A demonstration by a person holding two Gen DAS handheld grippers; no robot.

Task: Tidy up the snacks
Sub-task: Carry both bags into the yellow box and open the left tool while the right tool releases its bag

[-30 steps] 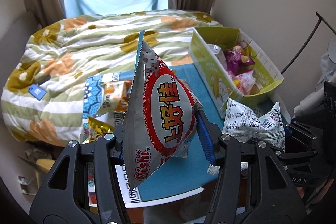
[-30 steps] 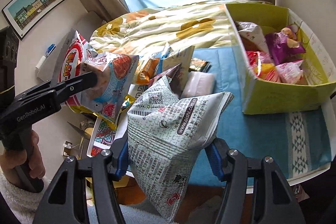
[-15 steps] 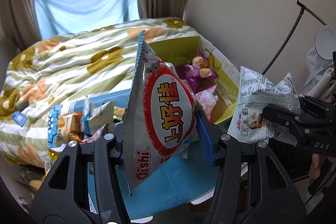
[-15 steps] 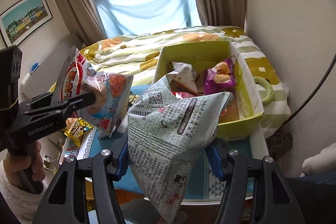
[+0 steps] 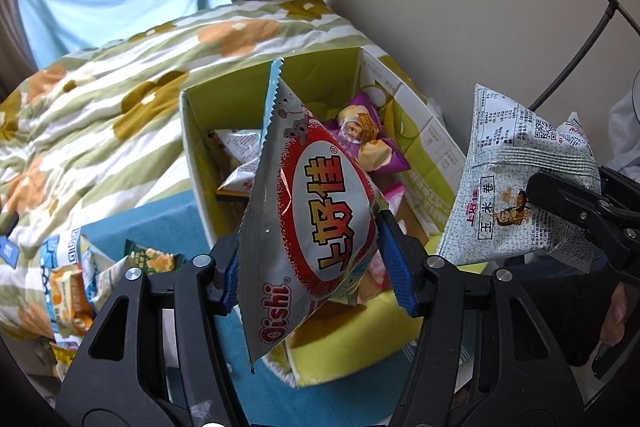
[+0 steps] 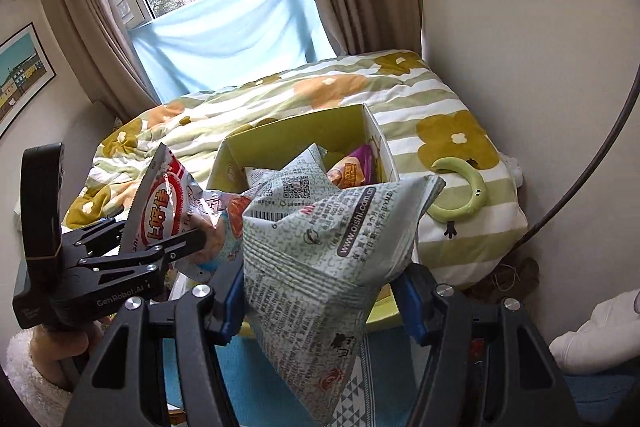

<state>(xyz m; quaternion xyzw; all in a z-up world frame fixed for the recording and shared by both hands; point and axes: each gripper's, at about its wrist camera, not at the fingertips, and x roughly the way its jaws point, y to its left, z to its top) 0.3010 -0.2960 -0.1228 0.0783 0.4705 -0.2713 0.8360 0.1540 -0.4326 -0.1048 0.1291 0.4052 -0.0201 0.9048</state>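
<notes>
Two grippers, one bag each: left gripper (image 5: 310, 259) pinches red Oishi bag (image 5: 316, 223); right gripper (image 6: 320, 295) pinches grey bag (image 6: 328, 247). One green box (image 5: 196, 147), three bags visible inside.

Grey-printed snack bag (image 6: 328, 251) pinched in the right tool (image 6: 320, 301), yellow-green box (image 6: 296, 131) just beyond.
</notes>
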